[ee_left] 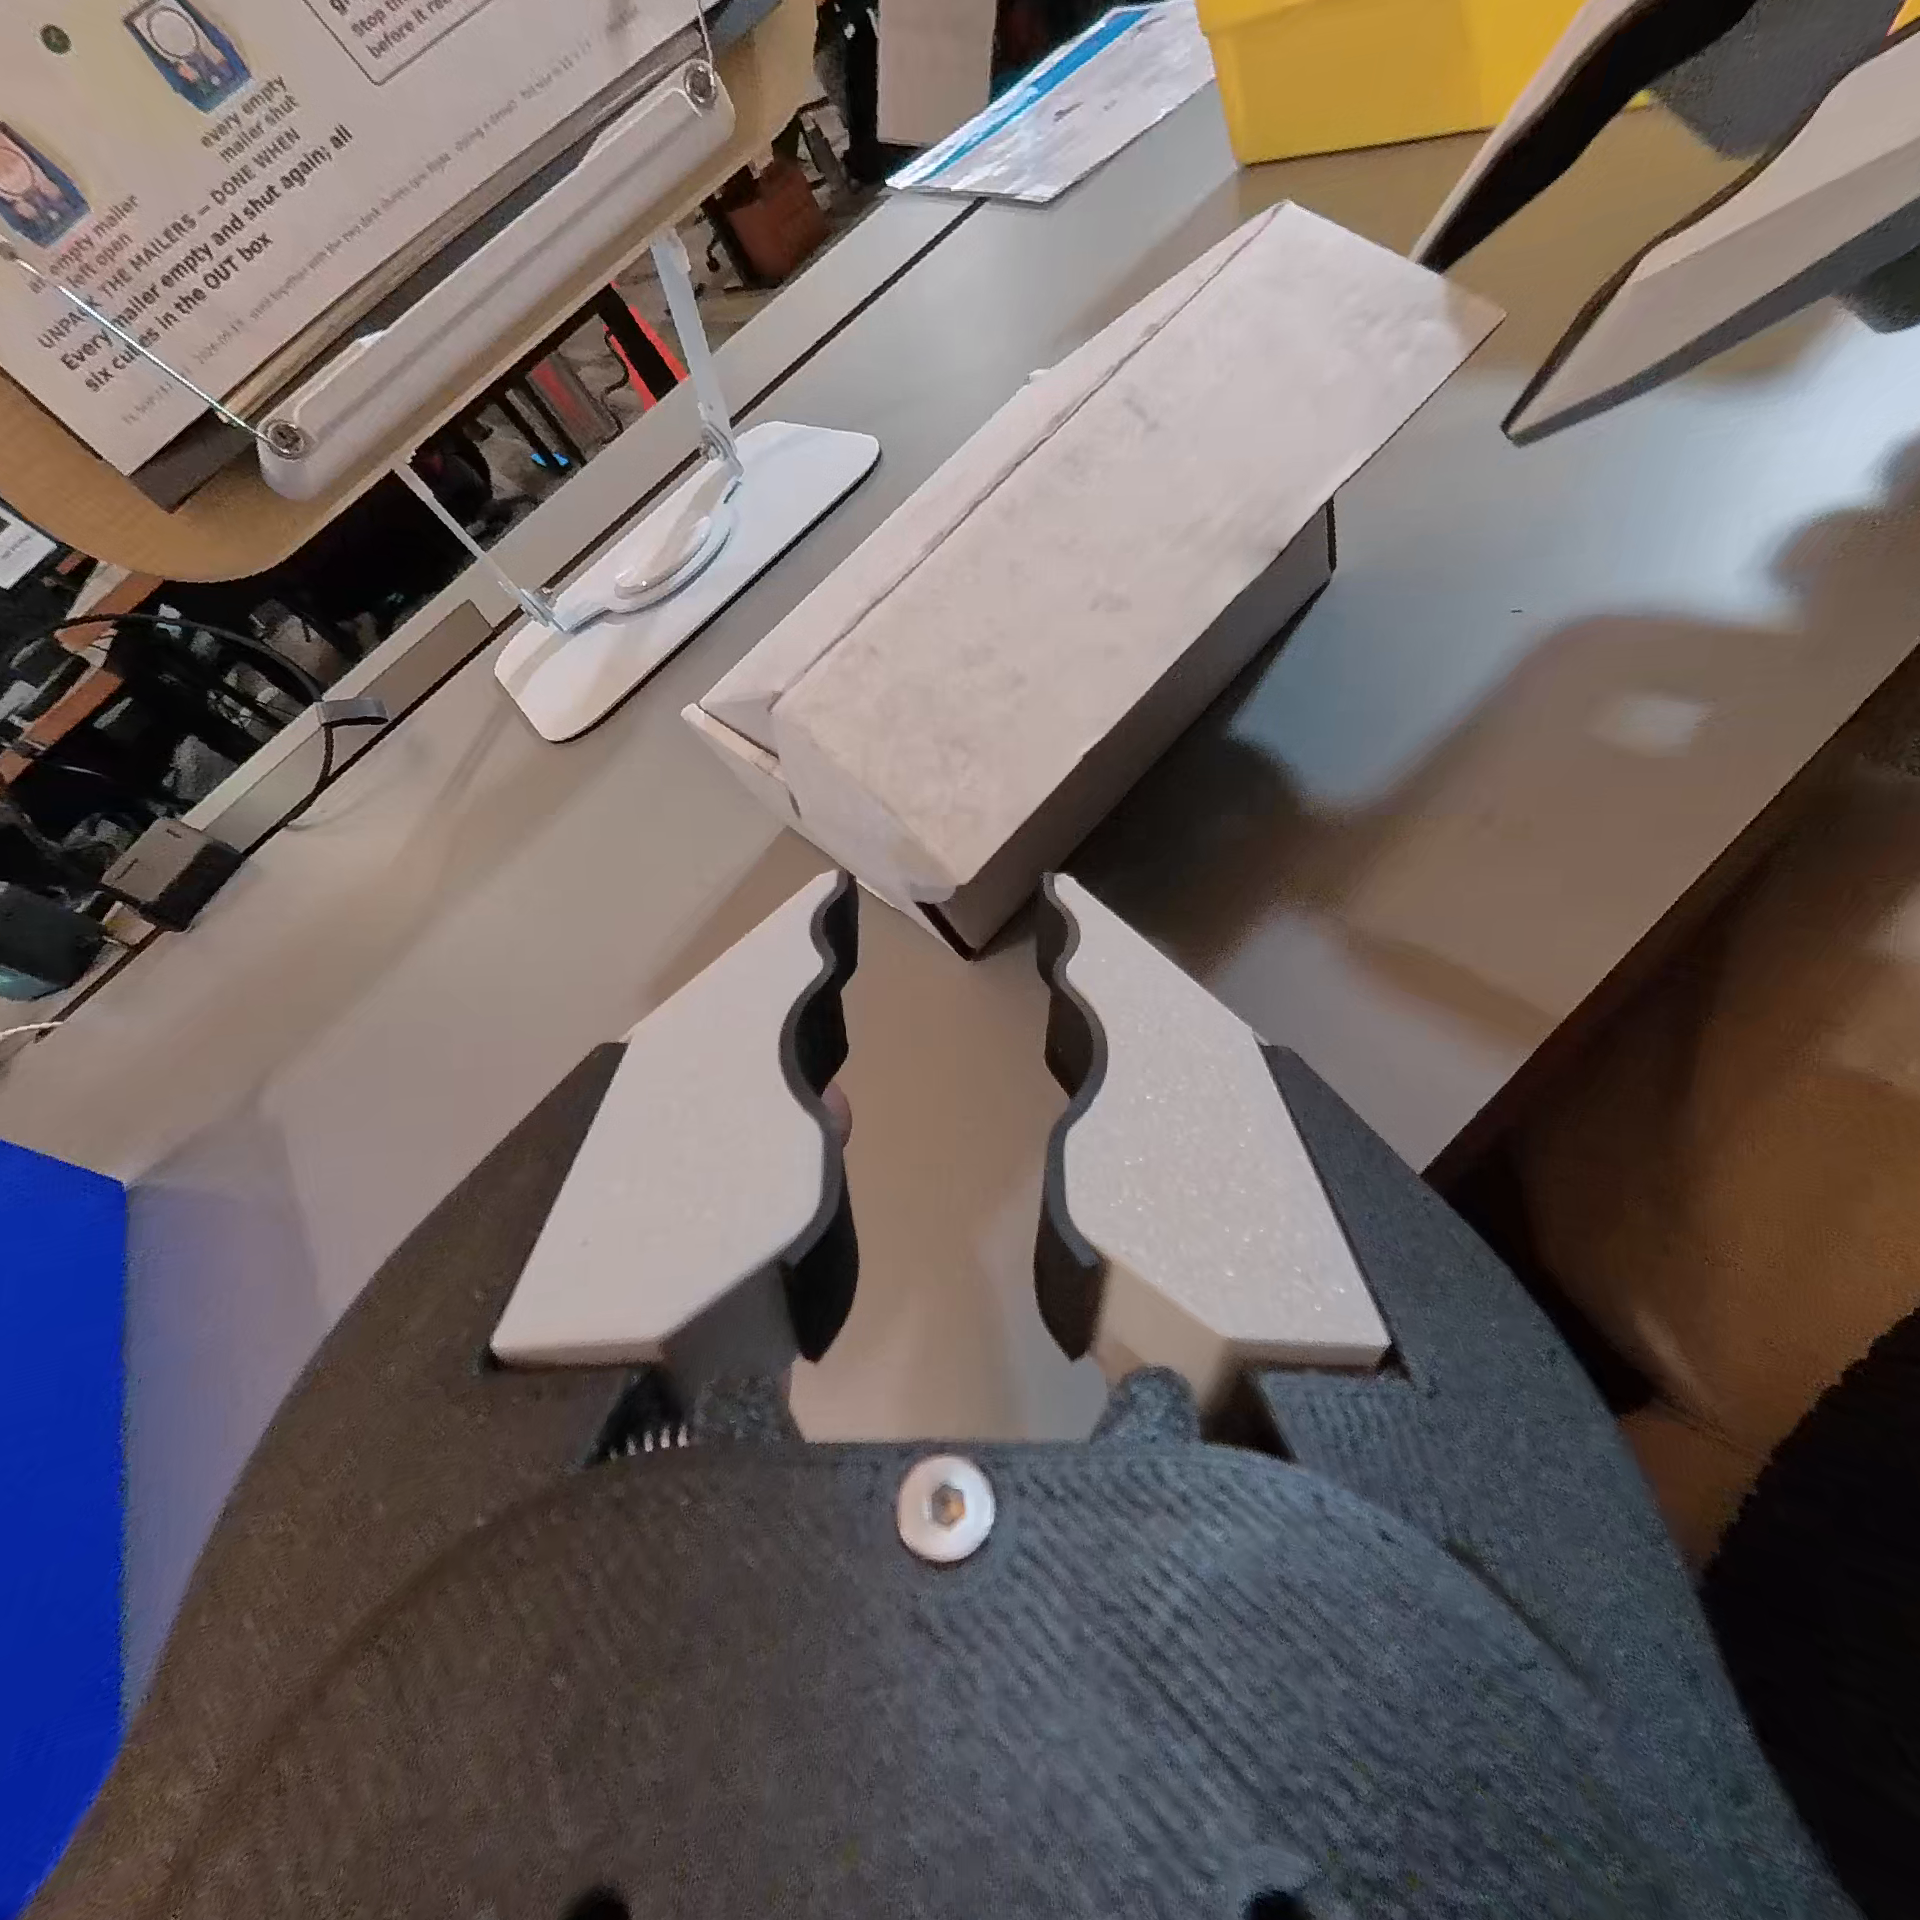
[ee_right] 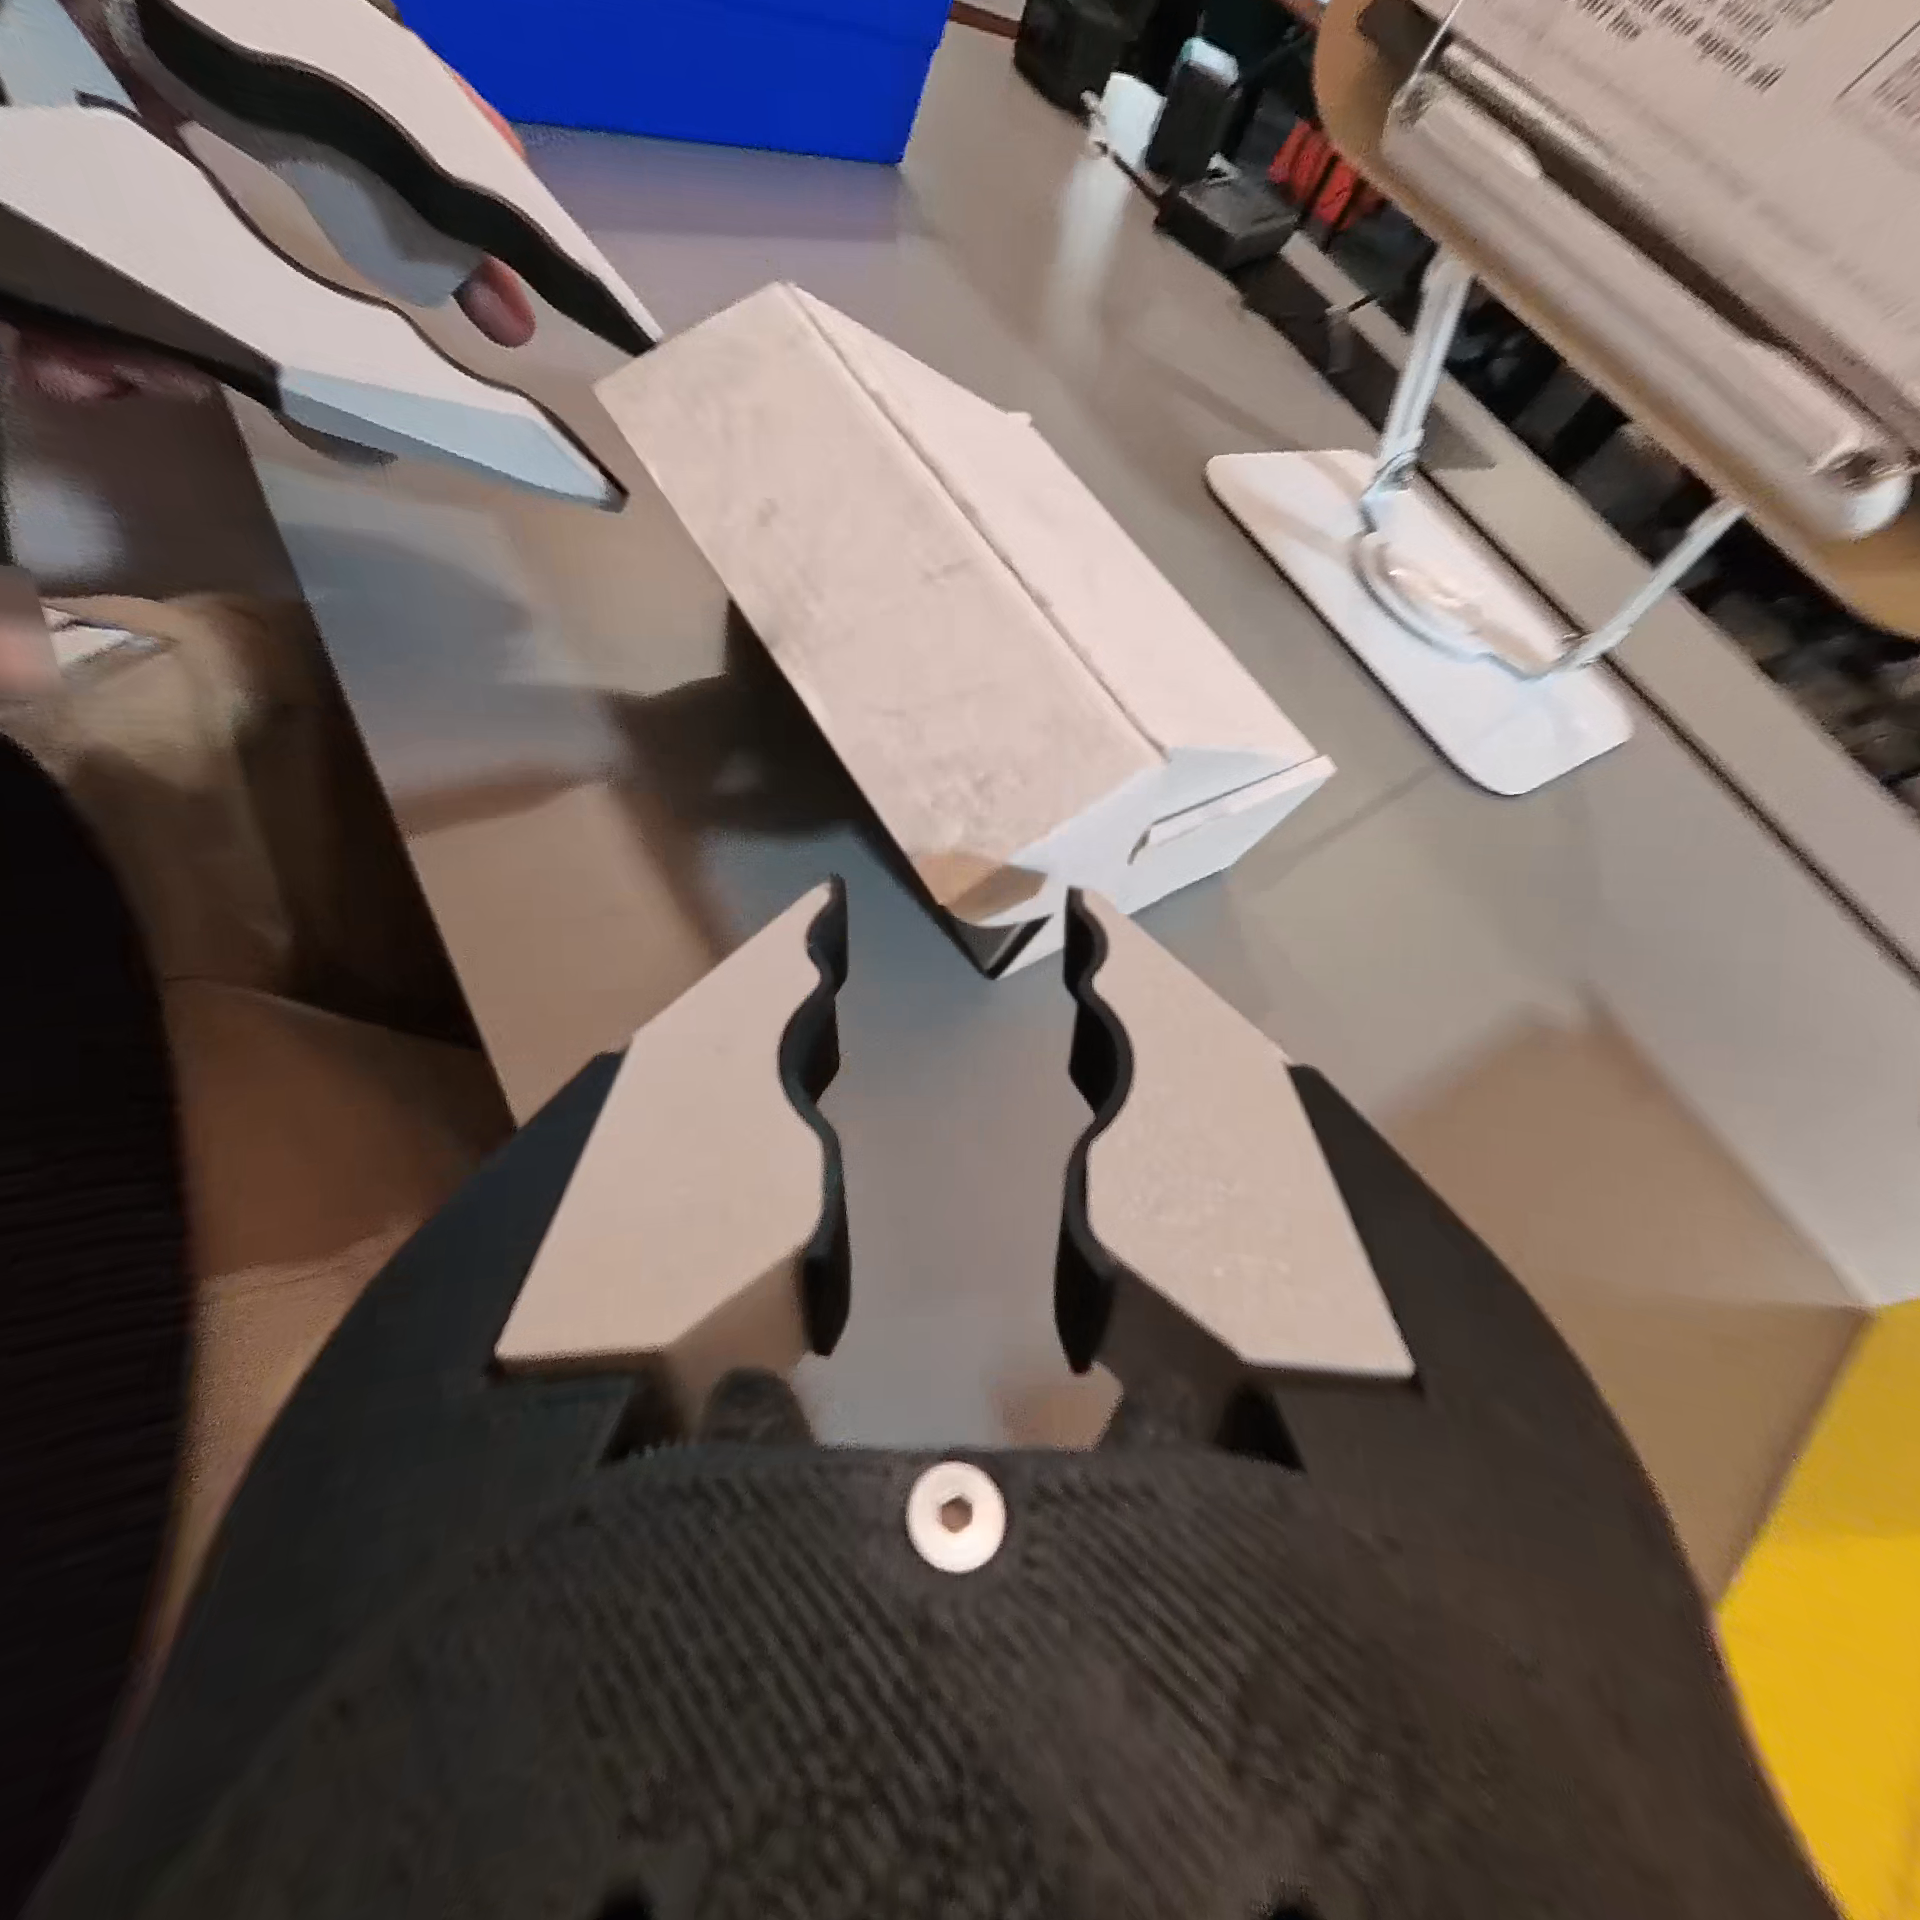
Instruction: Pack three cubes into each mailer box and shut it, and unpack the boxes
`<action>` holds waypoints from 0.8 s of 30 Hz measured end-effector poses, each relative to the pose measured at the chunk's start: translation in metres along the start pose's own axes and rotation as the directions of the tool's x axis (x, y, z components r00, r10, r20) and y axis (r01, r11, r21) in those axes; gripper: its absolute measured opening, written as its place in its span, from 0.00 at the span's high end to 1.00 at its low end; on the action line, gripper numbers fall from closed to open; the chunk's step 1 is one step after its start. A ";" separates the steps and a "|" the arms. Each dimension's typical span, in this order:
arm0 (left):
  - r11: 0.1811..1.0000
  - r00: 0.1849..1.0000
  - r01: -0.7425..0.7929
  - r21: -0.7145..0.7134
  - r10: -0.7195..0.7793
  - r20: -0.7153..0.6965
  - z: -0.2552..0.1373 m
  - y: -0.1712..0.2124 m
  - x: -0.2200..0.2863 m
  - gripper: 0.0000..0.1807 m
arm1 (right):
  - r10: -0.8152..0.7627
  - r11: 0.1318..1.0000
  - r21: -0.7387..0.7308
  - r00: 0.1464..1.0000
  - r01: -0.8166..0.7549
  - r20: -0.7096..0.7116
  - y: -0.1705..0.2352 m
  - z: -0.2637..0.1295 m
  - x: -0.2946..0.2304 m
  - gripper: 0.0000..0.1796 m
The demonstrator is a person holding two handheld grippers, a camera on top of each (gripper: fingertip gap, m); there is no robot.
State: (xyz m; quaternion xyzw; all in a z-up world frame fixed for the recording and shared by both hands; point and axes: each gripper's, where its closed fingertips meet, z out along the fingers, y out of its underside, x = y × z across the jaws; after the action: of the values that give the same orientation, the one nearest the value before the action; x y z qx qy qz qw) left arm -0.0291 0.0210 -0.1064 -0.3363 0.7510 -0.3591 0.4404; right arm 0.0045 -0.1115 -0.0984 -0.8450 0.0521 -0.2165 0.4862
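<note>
Even indoor light from above, moderately bright, soft grey shadows spread on the table (ee_left: 582, 935) beside the white mailer box (ee_left: 1049, 623), faint sheen on the tabletop, motion blur smeared the frame edges, strong wide-angle bending bowed the outer rims, right wrist view softer overall

Lab bench (ee_left: 1558, 675), instruction stand (ee_left: 686, 582), storage bins (ee_left: 1330, 73)

Printed instruction sheet (ee_left: 208, 239) on stand (ee_left: 686, 582)
</note>
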 end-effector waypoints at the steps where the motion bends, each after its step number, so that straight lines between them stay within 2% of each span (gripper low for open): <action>1: 1.000 1.000 -0.004 -0.001 0.004 0.001 0.001 0.000 0.000 0.83 | -0.023 1.000 -0.005 0.999 0.023 -0.027 0.000 0.000 0.002 0.77; 10: 0.998 0.999 -0.043 -0.041 0.043 0.010 0.009 0.006 0.005 0.84 | -0.172 0.984 -0.078 0.976 0.163 -0.130 0.007 0.006 0.014 0.78; 14: 0.998 0.998 -0.060 -0.037 0.061 0.025 0.012 0.003 0.005 0.84 | -0.255 0.966 -0.086 0.953 0.244 -0.163 0.002 0.009 0.014 0.88; 17: 0.998 0.998 -0.062 -0.030 0.063 0.031 0.012 0.002 0.005 0.84 | -0.314 0.948 -0.102 0.932 0.300 -0.181 0.001 0.007 0.013 0.90; 24: 0.999 0.998 -0.035 0.039 0.033 0.054 0.004 -0.009 -0.003 0.85 | -0.224 0.974 0.004 0.961 0.227 -0.165 -0.018 -0.005 0.010 0.96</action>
State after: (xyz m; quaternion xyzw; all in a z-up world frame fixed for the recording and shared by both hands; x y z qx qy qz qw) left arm -0.0227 0.0173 -0.0988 -0.3239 0.7374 -0.3572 0.4729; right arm 0.0096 -0.1091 -0.0775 -0.8192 -0.0072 -0.3397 0.4620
